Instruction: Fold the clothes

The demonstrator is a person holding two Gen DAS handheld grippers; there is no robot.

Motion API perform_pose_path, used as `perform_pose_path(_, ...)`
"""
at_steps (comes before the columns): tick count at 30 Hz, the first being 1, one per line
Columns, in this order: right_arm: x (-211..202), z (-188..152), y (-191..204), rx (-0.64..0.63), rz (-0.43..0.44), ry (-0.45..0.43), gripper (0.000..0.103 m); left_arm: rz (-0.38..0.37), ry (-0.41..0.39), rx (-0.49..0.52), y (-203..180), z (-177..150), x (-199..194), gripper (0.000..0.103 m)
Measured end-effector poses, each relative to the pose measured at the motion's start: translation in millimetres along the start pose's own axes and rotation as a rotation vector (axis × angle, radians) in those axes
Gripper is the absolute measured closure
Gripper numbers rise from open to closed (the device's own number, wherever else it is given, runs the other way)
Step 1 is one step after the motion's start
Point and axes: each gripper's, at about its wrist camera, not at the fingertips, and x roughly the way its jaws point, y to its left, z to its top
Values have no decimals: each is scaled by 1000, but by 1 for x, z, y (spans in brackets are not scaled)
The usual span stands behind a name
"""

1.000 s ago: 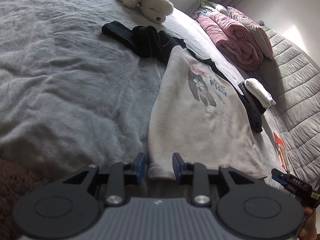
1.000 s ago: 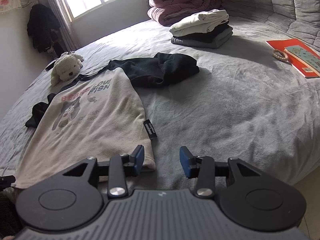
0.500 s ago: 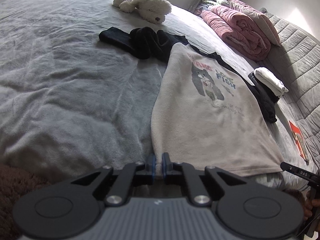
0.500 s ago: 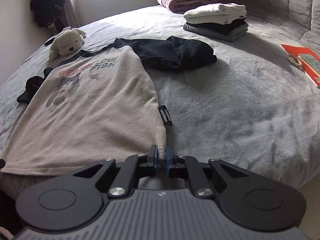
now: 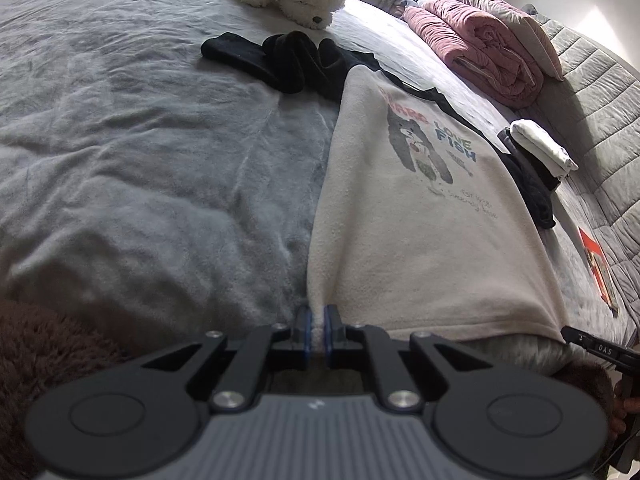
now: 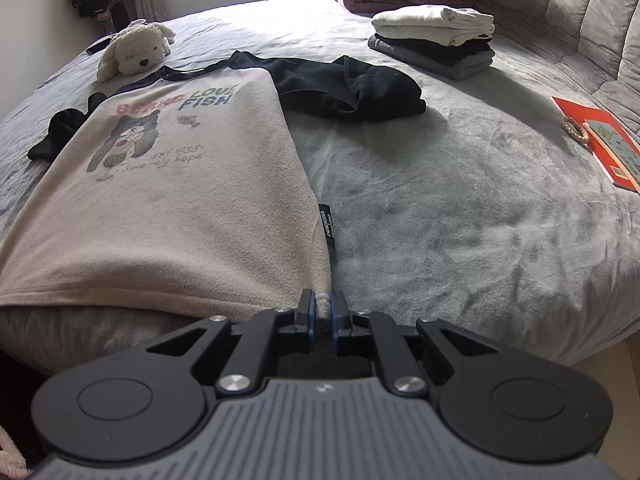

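One cream shirt [image 5: 424, 216] lies flat on the grey bed [image 5: 140, 152], with the cat print facing up and its two black sleeves [image 6: 352, 84] spread to both sides. The hem hangs at the near edge of the bed. There are two grippers: the left gripper [image 5: 318, 326] pinches the left hem corner, and the right gripper [image 6: 324, 312] pinches the right hem corner (a small black label [image 6: 327, 226] sits on the side seam just above it). Both have the fingers pressed together on the fabric.

Further away I count one white plush toy [image 6: 134, 50], one stack of folded clothes [image 6: 434, 42], one rolled pink quilt [image 5: 480, 52] and one red book [image 6: 596, 140] with a bead bracelet [image 6: 574, 130] on it. To the left and right of the shirt the blanket is open.
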Motion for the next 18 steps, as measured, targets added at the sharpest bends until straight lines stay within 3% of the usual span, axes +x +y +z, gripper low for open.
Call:
perform_pose_path(3, 1, 4, 1, -4, 0, -1, 91, -17, 0, -8, 2, 0, -1, 89)
perform_pose_path(5, 0, 7, 0, 6, 12, -2, 85, -49, 5, -27, 6, 3, -2, 73)
perform_pose_path(8, -3, 12, 1, 8, 14, -4, 71, -88, -13, -72, 11, 11, -7, 62)
perform_pose_path(9, -4, 14, 1, 8, 16, -7, 66, -96, -22, -81, 12, 15, -8, 61)
perform_pose_path(18, -3, 38, 11, 25, 23, -18, 66, -85, -96, -98, 25, 75, 5, 59)
